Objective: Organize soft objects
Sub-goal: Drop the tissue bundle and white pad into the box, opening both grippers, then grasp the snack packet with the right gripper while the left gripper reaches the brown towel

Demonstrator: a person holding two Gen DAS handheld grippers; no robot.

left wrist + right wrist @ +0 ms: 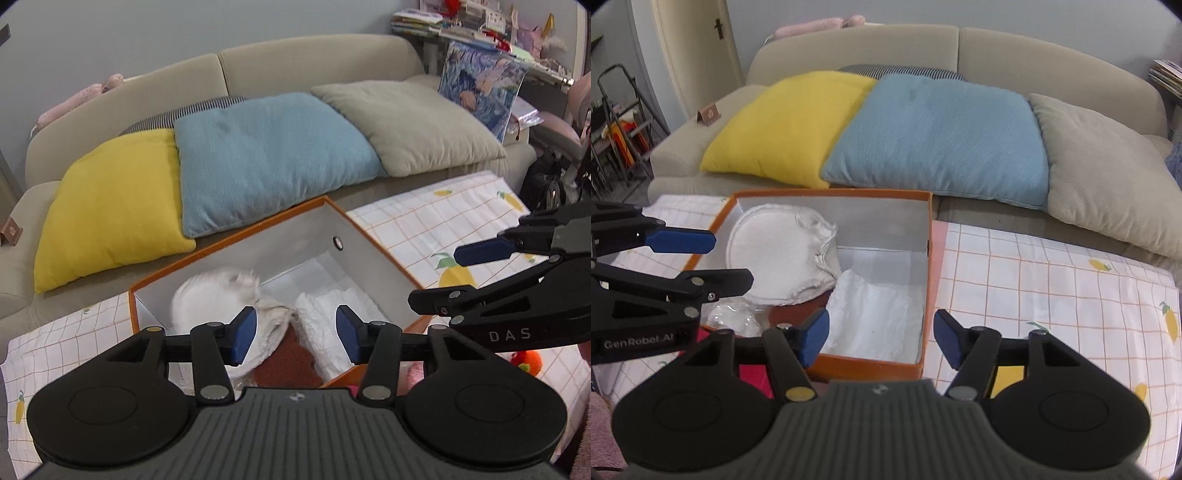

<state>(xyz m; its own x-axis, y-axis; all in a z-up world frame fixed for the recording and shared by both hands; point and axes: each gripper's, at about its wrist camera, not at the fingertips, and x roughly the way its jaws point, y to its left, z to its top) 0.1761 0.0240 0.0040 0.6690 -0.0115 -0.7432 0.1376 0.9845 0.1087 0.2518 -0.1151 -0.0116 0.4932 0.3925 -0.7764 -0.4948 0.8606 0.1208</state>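
behind the counter (1052, 280) we see a sofa (960, 48) lined with cushions. we judge the main risk to be the round white cushion (768, 251) slumping over the orange box (925, 295) rim, as it leans on folded white cloth (879, 314) inside. left tool (295, 334) and right tool (881, 338) both stand wide apart, holding and touching nothing.

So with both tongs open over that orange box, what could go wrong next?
Three possible snags. The round white cushion leans against the box wall rather than lying flat, so it may flop over or crowd later items. The left tongs hover close above the white cloth, and a careless closing could snag it. The two tongs sit near each other, the right tongs just beside the box, so they might bump.
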